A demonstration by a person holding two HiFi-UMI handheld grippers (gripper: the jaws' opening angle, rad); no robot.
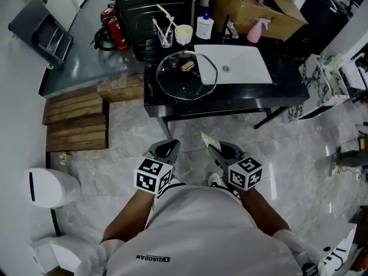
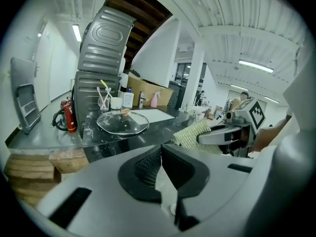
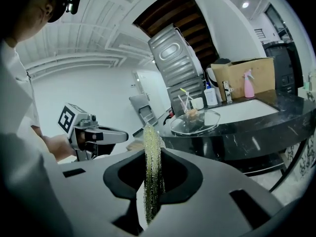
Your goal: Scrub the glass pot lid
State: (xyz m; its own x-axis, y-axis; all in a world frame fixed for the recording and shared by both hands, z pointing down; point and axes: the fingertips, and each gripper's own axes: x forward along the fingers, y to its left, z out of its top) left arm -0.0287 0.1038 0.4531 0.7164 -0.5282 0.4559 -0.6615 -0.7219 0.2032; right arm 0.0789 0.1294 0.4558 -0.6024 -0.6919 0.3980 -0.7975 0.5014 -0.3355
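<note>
While the glass pot lid point(image 1: 172, 78) lies knob-up on the black counter point(image 1: 241, 94), just beside the white sink point(image 1: 244, 68) and well apart from both grippers, neither tool is near enough to work on it. The left gripper point(image 1: 167, 149) has its jaws pressed together with nothing between them. The right gripper point(image 1: 223, 152) is clamped on a yellow-green scouring pad point(image 3: 152, 172), seen edge-on. The lid looks rigid, fairly heavy and breakable, and its smooth dome would likely skate on the polished stone under scrubbing. The brown knob point(image 1: 187, 66) at its centre seems the surest hold for the left gripper, while the soft pad flexes over the glass.
</note>
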